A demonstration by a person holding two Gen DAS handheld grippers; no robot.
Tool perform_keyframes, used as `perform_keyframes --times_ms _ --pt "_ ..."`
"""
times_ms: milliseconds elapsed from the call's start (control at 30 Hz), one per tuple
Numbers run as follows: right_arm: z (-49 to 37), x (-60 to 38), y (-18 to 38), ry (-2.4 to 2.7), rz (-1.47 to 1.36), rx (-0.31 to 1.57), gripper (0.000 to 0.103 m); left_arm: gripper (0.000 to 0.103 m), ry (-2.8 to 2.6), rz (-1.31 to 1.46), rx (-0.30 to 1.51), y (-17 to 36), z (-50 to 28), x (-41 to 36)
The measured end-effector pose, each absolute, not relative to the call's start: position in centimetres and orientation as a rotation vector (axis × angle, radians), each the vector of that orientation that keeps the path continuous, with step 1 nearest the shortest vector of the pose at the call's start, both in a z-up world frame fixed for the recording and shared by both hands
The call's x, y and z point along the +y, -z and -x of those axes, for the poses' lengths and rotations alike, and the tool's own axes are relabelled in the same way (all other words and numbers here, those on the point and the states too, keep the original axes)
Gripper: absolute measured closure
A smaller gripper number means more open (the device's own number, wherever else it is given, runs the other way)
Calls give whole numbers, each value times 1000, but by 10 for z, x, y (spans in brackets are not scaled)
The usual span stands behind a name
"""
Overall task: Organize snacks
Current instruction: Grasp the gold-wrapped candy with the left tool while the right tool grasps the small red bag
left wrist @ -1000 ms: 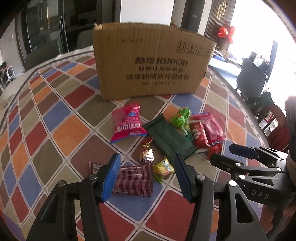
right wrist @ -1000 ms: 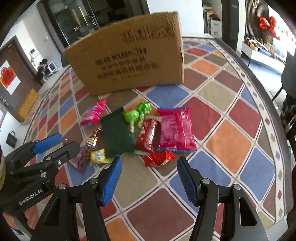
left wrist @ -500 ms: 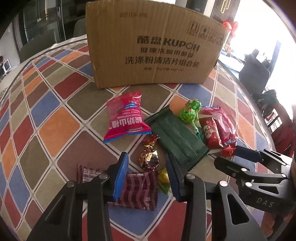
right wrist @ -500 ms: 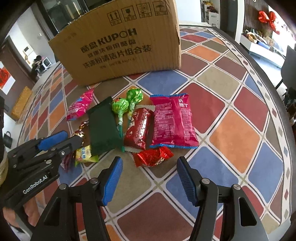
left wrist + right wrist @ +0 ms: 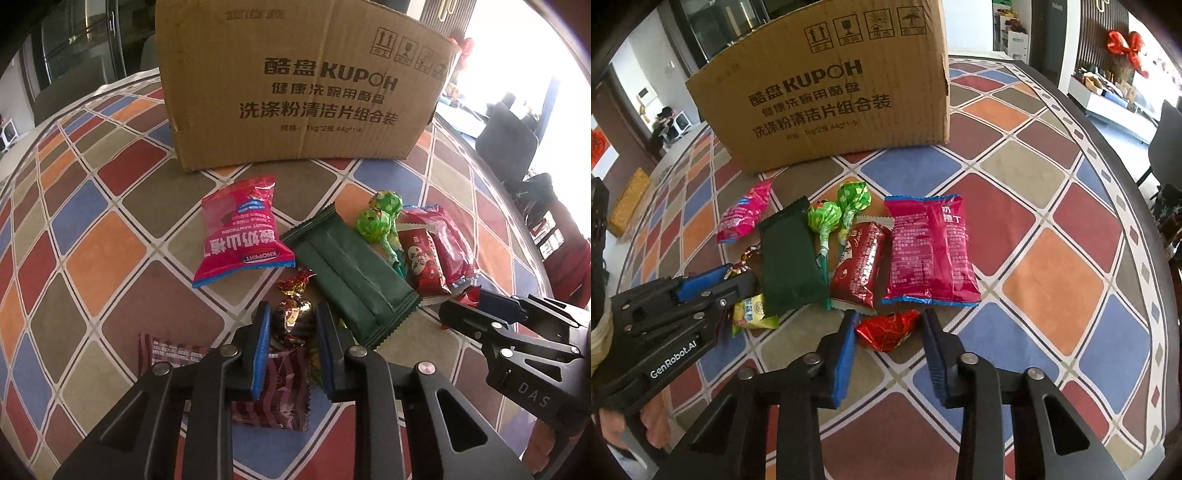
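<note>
My left gripper [image 5: 291, 308] is closing on a gold-and-brown foil candy [image 5: 293, 325], and both blue pads touch it. The candy lies over a maroon striped packet [image 5: 273, 395]. My right gripper [image 5: 890, 317] is closing around a red foil candy [image 5: 886, 332], with a pad against each end. Between the two grippers lie a dark green packet [image 5: 790, 258], two green lollipops [image 5: 842, 210], a red packet [image 5: 860, 266] and a large pink packet [image 5: 929, 251]. A smaller pink packet [image 5: 240, 236] sits to the left. A yellow candy [image 5: 751, 312] lies under the left gripper [image 5: 740, 275].
A tall cardboard box [image 5: 295, 92] stands behind the snacks; its top is out of view. The round table [image 5: 1052, 229] has a cloth of coloured diamonds and its edge curves away on the right. Chairs and furniture stand beyond it.
Both grippers sank toward the snacks. The left jaws narrowed step by step onto the foil candy. The right jaws stayed wide, then came in around the red foil candy.
</note>
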State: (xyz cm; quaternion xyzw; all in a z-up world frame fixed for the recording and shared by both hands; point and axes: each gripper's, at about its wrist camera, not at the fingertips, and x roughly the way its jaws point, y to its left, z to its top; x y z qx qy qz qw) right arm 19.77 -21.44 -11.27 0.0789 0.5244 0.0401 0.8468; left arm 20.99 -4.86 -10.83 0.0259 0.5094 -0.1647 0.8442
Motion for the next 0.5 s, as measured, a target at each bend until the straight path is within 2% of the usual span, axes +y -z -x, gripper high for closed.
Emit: perform_keyframes --times_ms 500 --pt "-182 -214 88 -115 -179 1033 71 79 365 -30 990 71 -193 -48"
